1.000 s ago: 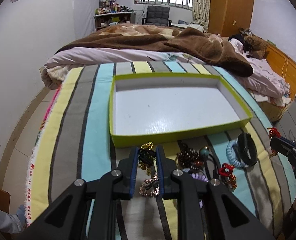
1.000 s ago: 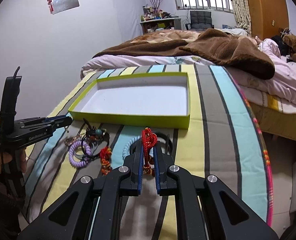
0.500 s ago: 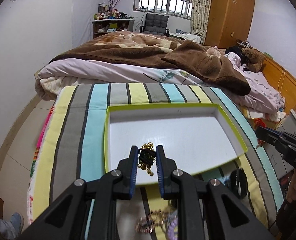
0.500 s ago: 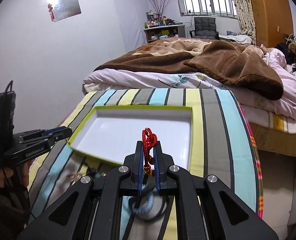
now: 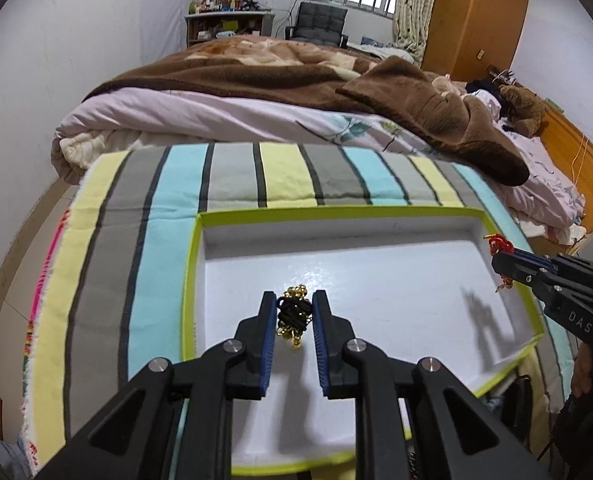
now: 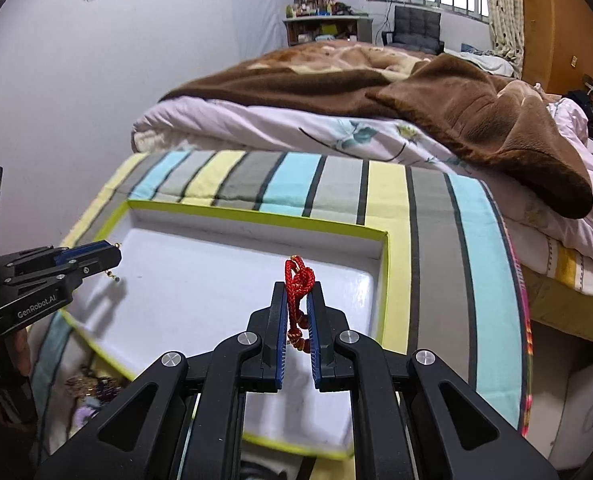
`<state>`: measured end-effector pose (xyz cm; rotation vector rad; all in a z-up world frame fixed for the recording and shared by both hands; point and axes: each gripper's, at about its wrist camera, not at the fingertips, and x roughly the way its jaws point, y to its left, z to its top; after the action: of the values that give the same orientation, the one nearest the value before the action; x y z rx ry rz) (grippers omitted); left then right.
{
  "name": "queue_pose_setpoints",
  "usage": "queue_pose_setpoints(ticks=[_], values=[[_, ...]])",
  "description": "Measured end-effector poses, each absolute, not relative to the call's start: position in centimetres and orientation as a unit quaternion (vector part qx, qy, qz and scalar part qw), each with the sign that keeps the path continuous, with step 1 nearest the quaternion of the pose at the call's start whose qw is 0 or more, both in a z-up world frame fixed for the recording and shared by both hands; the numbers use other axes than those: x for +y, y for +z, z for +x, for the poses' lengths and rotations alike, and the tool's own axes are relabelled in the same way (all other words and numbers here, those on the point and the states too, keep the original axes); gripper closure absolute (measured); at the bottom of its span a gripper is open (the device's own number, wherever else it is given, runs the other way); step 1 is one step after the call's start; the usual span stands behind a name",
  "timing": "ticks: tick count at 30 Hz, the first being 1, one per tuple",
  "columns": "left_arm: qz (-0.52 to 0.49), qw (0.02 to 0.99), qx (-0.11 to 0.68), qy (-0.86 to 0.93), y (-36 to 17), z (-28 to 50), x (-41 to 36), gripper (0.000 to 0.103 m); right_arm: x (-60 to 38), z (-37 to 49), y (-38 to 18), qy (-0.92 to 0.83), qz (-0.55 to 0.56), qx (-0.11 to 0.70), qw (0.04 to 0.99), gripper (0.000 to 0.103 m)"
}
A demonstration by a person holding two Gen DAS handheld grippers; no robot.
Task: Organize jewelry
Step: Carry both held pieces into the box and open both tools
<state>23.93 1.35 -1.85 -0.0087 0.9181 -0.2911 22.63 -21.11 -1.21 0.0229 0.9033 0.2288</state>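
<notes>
The left gripper (image 5: pixel 294 316), low and centre in its frame, pinches a black-and-gold beaded piece (image 5: pixel 293 315) above the white floor of the green-rimmed tray (image 5: pixel 190 276), with the tray bottom directly beneath the fingers. At centre of the right wrist view, the right gripper (image 6: pixel 298 312) clamps a red cord bracelet (image 6: pixel 298 280), hanging lengthwise between the pads above the tray's right half; both look poised for a straight drop.

surface: striped cloth (image 5: pixel 168 184) on bed | on it: lime-edged white tray (image 5: pixel 194 264) | loose jewelry pile (image 6: pixel 92 390) beside tray's near edge
</notes>
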Motion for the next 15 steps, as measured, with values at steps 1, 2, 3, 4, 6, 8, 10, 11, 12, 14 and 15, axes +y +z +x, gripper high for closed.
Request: queue_pose_setpoints(ticks=[1, 2, 3, 4, 6, 8, 10, 11, 12, 14, 15], values=[[-0.003, 0.884, 0.446, -0.139, -2.1, 24.1, 1.3, 0.085, -21.1, 22.9, -1.6, 0.108, 0.011, 0.441, 0.891, 0.093], [-0.001, 0.883, 0.448, -0.139, -2.4, 24.2, 1.2, 0.085, -21.0, 23.2, -2.0, 0.107, 0.007, 0.445, 0.889, 0.093], [0.001, 0.883, 0.449, -0.137, -2.6, 24.3, 1.1, 0.085, -21.0, 23.3, -2.3, 0.107, 0.005, 0.449, 0.887, 0.093], [0.002, 0.882, 0.451, -0.137, -2.8, 24.4, 0.9, 0.085, -20.9, 23.5, -2.6, 0.107, 0.004, 0.452, 0.885, 0.093], [0.006, 0.882, 0.45, -0.137, -3.0, 24.4, 0.8, 0.085, -20.8, 23.9, -3.0, 0.104, -0.002, 0.455, 0.884, 0.093], [0.007, 0.88, 0.454, -0.137, -3.2, 24.4, 0.8, 0.085, -20.9, 24.1, -3.4, 0.101, -0.002, 0.459, 0.883, 0.093], [0.007, 0.88, 0.456, -0.135, -3.3, 24.5, 0.9, 0.084, -20.9, 24.3, -3.8, 0.1, -0.004, 0.463, 0.881, 0.093], [0.009, 0.88, 0.456, -0.133, -3.4, 24.5, 0.9, 0.084, -20.9, 24.4, -4.0, 0.1, -0.006, 0.464, 0.88, 0.093], [0.009, 0.88, 0.456, -0.133, -3.4, 24.5, 1.0, 0.084, -20.8, 24.4, -4.2, 0.099, -0.009, 0.465, 0.88, 0.093], [0.005, 0.879, 0.457, -0.136, -3.4, 24.6, 1.0, 0.084, -20.7, 24.5, -4.4, 0.094, -0.016, 0.465, 0.88, 0.093], [0.001, 0.878, 0.458, -0.137, -3.4, 24.7, 1.1, 0.084, -20.6, 24.5, -4.4, 0.096, -0.018, 0.464, 0.881, 0.093]])
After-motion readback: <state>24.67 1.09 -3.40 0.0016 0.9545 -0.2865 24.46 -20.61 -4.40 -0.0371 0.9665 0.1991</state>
